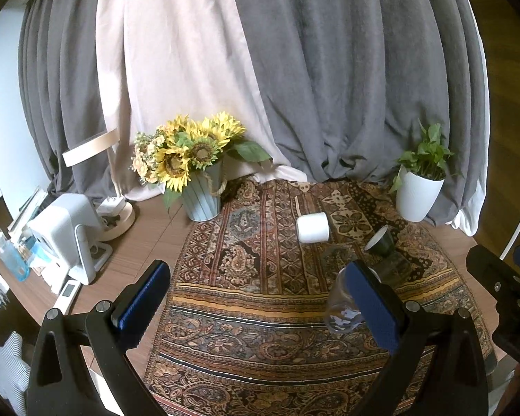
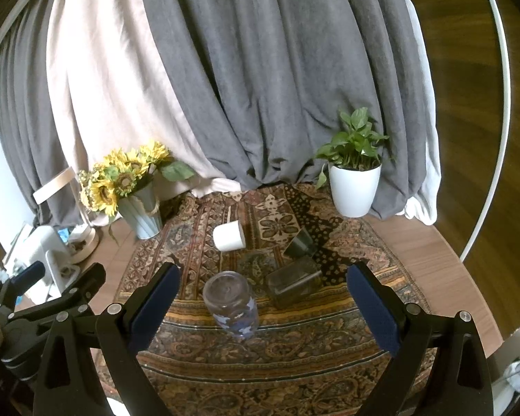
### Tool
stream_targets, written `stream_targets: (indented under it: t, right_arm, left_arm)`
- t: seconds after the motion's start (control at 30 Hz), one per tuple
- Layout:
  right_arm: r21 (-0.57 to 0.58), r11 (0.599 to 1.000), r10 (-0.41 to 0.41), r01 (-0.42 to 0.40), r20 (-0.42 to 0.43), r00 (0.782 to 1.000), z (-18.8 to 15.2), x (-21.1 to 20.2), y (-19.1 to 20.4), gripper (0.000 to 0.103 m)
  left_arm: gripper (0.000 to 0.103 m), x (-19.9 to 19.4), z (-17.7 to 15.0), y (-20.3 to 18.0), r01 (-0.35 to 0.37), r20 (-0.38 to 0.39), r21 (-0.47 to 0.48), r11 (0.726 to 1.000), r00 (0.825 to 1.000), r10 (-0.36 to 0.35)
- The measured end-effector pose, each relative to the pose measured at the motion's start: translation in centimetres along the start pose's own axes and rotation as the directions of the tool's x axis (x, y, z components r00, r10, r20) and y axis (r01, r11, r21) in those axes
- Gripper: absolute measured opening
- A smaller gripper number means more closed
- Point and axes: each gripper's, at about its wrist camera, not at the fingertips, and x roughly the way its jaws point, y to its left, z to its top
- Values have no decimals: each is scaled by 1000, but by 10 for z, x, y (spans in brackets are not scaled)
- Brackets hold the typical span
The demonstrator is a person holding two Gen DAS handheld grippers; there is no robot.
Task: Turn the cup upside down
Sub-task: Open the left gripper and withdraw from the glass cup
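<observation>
Paisley-patterned cloth (image 2: 294, 343) in reds and browns is covering the middle of the round wooden surface (image 2: 433, 263), and four cups are lying or standing on it. A clear glass cup (image 2: 230, 303) with blue printed shapes is standing mouth-down near the middle, between the spread fingers of the right tool (image 2: 261, 306) in the right wrist view; the fingers are well apart from it and gripping nothing. Just to its right a clear square glass (image 2: 293, 284) is lying on its side. Farther back, a dark cup (image 2: 300, 242) with a pale inside is lying tipped over, and to its left a white cup (image 2: 229, 236) is also lying on its side.

The left tool (image 1: 260, 306) is hovering over the near left part of the cloth with its blue-padded fingers spread wide and nothing between them. In its view the glass cup (image 1: 339, 306) is showing partly behind the right finger, though whether they are touching cannot be told.

At the far edge, a sunflower bouquet (image 2: 121, 180) in a ribbed grey pot is sitting on the left and a green plant in a white pot (image 2: 353, 187) on the right, both in front of grey and pale curtains (image 2: 260, 86). A white appliance (image 1: 69, 232) is standing at the far left.
</observation>
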Motion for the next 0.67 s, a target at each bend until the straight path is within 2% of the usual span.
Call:
stream_targets:
  t: [0.67]
  right_arm:
    - [6,1000,-3,3,-6,1000,-3,1,1,97]
  left_arm:
    - [103,3,-3,1,8,-12,0,1000,1000,-8]
